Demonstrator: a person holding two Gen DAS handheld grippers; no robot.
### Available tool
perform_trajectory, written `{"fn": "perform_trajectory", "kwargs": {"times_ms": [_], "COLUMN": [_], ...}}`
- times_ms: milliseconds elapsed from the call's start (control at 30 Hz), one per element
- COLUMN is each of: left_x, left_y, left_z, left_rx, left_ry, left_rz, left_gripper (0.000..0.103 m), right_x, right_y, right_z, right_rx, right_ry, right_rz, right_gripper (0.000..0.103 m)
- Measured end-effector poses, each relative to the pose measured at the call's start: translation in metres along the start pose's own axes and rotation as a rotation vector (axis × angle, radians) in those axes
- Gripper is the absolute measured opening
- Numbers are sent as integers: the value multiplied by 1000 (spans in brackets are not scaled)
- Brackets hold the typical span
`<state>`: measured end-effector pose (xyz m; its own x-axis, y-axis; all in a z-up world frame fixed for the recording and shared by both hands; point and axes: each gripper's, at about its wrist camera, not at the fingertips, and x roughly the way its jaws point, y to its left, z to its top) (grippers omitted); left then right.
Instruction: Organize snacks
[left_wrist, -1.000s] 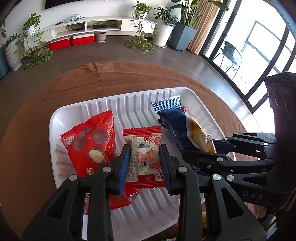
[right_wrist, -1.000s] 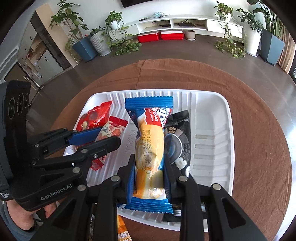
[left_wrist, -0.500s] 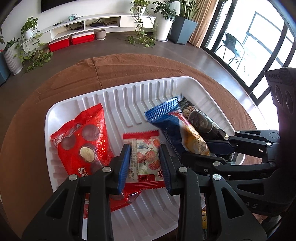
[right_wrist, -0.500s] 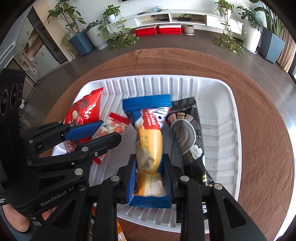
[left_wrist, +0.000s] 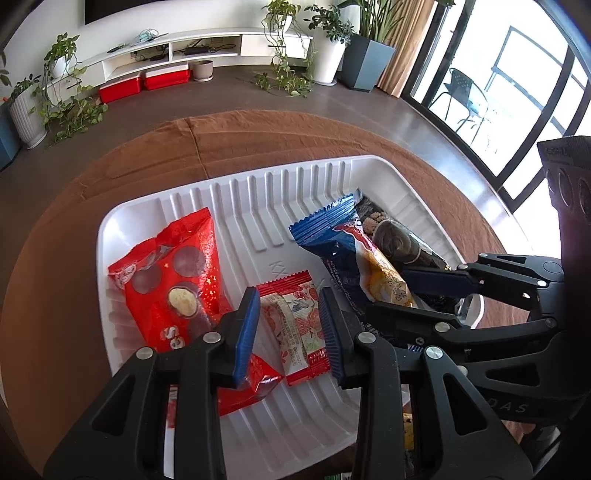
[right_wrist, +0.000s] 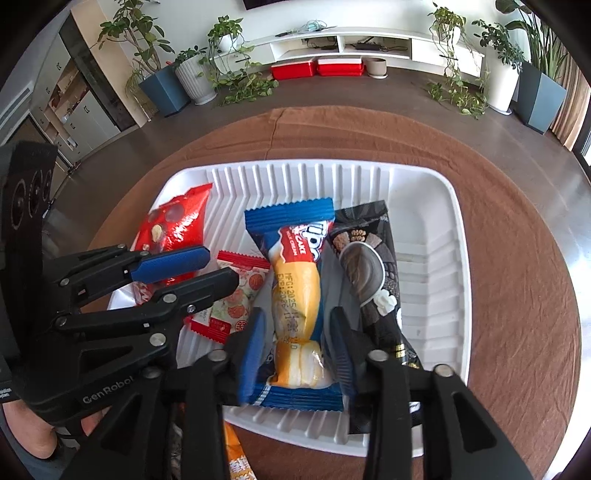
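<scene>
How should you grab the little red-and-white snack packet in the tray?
Pinch the small red-and-white packet across its narrow middle, coming straight down from above. It lies flat in the white tray, so its long edges are free. The left gripper already straddles them, clear of the big red bag beside it.

A round surface under a brown cloth (right_wrist: 517, 258); behind it, dark floor (right_wrist: 406, 96) and a long white media shelf (right_wrist: 369, 40) — two red boxes (right_wrist: 317, 68) beneath; potted plants (left_wrist: 33, 107) flank it; a balcony chair (left_wrist: 465, 96) beyond the glass.
</scene>
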<state>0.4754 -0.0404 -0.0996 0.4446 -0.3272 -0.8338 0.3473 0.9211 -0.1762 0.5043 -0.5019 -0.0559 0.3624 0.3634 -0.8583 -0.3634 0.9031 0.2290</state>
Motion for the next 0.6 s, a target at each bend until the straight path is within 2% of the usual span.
{"fn": "perform_trajectory", "kwargs": {"times_ms": [67,133,167,200,233,367,467,600], "left_x": [-11,-31,-40,-53,-64,-112,-141,-166], "left_y": [1,4,4,6,6,8,5,1], "left_z": [-1,-2,-4,-6,-8,-26,-48,-93], "left_rx": [0,-9,-15,-23,-30,-36,-20,-14], "left_ry": [-26,-69,-89,-119,-142,-234,-290,-304], "left_rz": [10,24,26,31,35,40,52,60], "left_gripper": [48,69,76,92,103,103,103,103], "right_x": [-10,-23,-33,-42,-50,-96,-132,-173], "right_y": [0,-1,-2,-4,-5,-12,-16,-15], "right_z": [0,0,-1,-1,-1,-12,-29,-69], "right_rx": [3,0,4,8,12,43,56,43], "right_ry": [-17,-38,-61,-78,-95,-201,-291,-384], "right_rz": [-4,0,9,15,21,50,44,59], "right_gripper": [55,60,65,69,70,81,84,91]}}
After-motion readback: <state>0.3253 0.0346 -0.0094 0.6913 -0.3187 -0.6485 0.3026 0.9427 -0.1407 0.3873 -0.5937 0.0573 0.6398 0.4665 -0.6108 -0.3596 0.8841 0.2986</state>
